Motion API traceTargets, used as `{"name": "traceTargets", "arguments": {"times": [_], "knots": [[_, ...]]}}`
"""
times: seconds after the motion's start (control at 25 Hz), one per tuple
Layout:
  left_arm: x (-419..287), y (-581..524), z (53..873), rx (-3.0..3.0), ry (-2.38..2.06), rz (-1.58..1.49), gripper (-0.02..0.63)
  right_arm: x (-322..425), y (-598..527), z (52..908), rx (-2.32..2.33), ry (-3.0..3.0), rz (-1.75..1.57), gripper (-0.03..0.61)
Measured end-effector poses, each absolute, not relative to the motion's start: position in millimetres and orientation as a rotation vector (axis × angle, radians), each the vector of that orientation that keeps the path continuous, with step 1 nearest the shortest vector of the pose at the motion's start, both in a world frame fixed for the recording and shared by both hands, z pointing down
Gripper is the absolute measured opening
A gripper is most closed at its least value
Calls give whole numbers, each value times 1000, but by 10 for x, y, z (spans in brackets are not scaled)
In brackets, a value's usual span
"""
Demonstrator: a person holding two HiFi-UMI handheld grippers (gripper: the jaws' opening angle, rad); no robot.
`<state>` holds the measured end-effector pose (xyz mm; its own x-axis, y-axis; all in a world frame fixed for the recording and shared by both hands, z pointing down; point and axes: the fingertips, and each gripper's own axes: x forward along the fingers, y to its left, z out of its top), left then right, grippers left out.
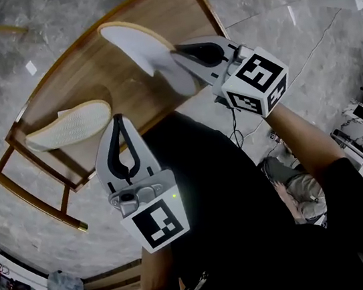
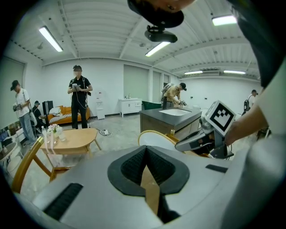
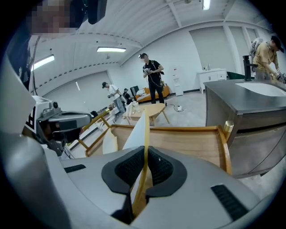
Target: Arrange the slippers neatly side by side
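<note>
The right tongs (image 1: pixel 178 52) pinch one white, beige-soled fabric slipper (image 1: pixel 132 40) tilted over the brown wooden table (image 1: pixel 89 67), its mate (image 1: pixel 70 126) lying just beside the pressed-together left tongs (image 1: pixel 118 118), so pairing seems unfinished.

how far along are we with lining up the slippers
Done: nothing is paired yet. The first slipper lies on the table. In hand: the right hand-held gripper is shut on the second slipper, tilted over the table. The left hand-held gripper is shut on nothing. Left: set the second slipper beside the first, aligned.

Left tool (image 1: pixel 118 118) and right tool (image 1: pixel 175 51): grey, black-padded, marker cubes (image 1: pixel 258 82)
</note>
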<state>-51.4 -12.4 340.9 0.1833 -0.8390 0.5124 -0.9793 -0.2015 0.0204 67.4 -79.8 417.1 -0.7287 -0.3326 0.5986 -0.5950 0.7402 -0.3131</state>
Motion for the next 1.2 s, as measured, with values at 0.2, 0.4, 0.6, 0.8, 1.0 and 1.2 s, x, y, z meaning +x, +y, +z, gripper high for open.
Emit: {"name": "traceTargets", "arguments": {"times": [0.2,0.4,0.6,0.8,1.0,1.2], "knots": [[-512,-185,3459,2099,-1722,565,2,822,-910,4352,763,-2389,737,23],[-533,-256,3517,2073,-1721,583,2,897,-1009,4514,804,-2357,801,23],[-575,-347,3556,2051,-1725,601,2,896,-1071,4613,867,-2340,895,21],[-661,-431,3550,1995,-1759,560,2,855,-1071,4662,983,-2325,1039,22],[-681,-500,3570,1998,-1760,577,2,728,-996,4756,971,-2315,1066,23],[-677,-426,3605,1976,-1743,597,2,732,-982,4827,948,-2279,898,29]]}}
